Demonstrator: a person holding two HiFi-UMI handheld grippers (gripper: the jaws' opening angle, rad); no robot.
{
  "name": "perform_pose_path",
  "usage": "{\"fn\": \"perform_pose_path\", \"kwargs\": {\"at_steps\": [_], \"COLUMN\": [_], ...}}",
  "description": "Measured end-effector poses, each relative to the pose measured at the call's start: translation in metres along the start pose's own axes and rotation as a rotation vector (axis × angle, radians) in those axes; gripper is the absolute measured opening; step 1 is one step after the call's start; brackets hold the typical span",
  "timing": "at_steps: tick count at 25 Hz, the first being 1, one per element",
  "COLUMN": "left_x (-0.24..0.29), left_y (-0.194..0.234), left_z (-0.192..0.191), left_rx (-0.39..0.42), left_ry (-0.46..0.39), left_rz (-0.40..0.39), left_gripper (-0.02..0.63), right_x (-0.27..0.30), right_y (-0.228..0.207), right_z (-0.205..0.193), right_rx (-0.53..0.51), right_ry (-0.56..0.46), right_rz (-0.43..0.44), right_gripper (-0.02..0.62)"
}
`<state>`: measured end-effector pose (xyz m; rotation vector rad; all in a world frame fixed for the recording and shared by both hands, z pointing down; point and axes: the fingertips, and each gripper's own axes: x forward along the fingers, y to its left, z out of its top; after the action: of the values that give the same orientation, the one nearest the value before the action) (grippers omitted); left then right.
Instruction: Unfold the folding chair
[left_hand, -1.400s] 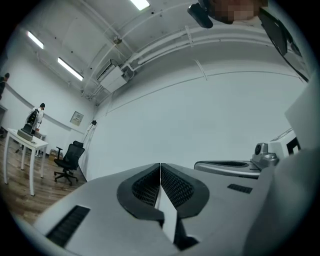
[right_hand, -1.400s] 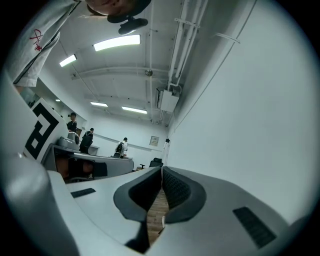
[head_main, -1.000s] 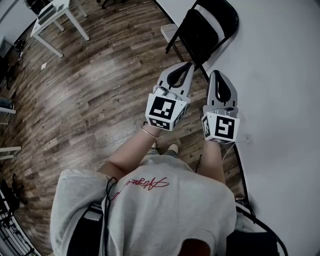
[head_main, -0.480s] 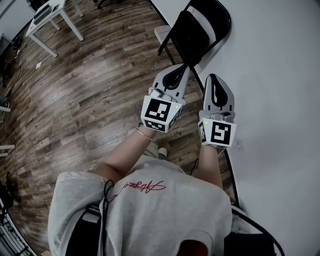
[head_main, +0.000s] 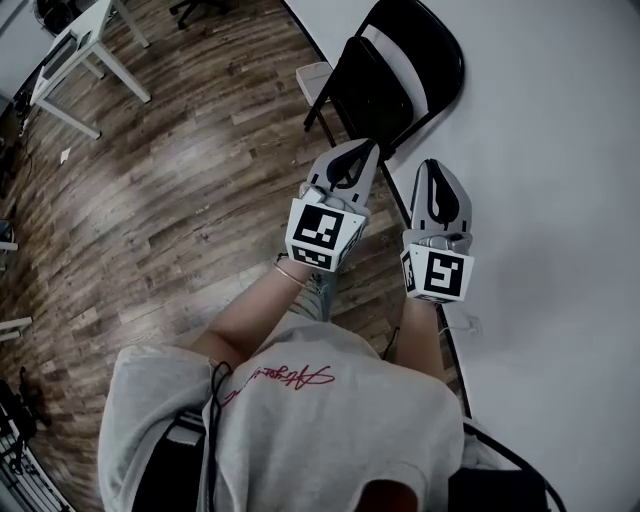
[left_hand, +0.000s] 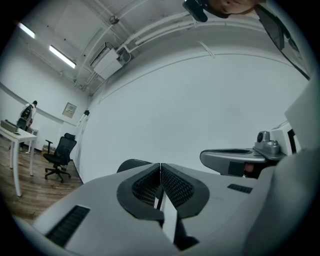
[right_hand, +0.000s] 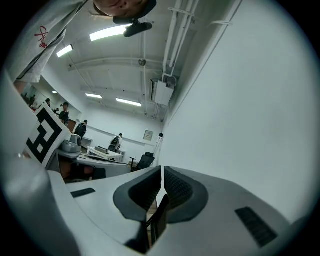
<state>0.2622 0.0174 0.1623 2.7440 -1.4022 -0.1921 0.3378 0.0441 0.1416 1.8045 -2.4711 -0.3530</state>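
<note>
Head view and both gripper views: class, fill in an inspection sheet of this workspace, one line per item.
Surface: wooden floor.
Job's things: black folding chair, folded, leaning against the white wall.
Clutter: small pale box on the floor beside the chair.
Grippers: left gripper and right gripper both shut, empty, short of the chair.
Cables: black cord down the person's back.
Surroundings: white table, office chair, people at far desks.

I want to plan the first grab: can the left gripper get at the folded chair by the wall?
Probably yes: only floor shows between the left gripper and the folding chair, but its jaws are shut and must open first.
</note>
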Motion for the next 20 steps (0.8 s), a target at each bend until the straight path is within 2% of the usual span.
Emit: {"fn": "perform_pose_path", "kwargs": {"at_steps": [4,7,9,10,11,13,16,20], "left_x": [0.101,0.166,0.196,0.208,0.219,0.241,0.272,0.298], "left_y": [0.043,0.059,0.065,0.067,0.069,0.072,0.079,0.088], "left_z": [-0.014,-0.020,-0.024,-0.026,-0.029,-0.041,-0.068,-0.115], "left_rx": [0.041,0.043,0.042,0.041,0.038,0.032,0.091,0.180], "left_ry": [0.032,0.083,0.103,0.109,0.119,0.162,0.241,0.359], "left_rz": [-0.064,-0.154,-0.219,-0.248,-0.280,-0.353,-0.448,-0.579], "left_gripper": [0.018,0.018,0.018,0.020,0.030,0.132,0.166,0.198], "right_x": [0.092,0.147,0.176,0.189,0.202,0.226,0.256,0.279], "right_y": [-0.051,-0.086,-0.102,-0.108,-0.116,-0.136,-0.173,-0.209], "right_z": [-0.019,-0.026,-0.032,-0.036,-0.040,-0.048,-0.073,-0.124], "right_rx": [-0.024,-0.030,-0.034,-0.035,-0.036,-0.044,-0.085,-0.083], "right_ry": [0.011,0.026,0.052,0.072,0.095,0.141,0.252,0.495], "right_rz": [-0.044,-0.074,-0.053,-0.030,-0.005,0.028,0.044,0.047], "right_gripper": [0.018,0.020,0.023,0.054,0.128,0.171,0.209,0.238]}}
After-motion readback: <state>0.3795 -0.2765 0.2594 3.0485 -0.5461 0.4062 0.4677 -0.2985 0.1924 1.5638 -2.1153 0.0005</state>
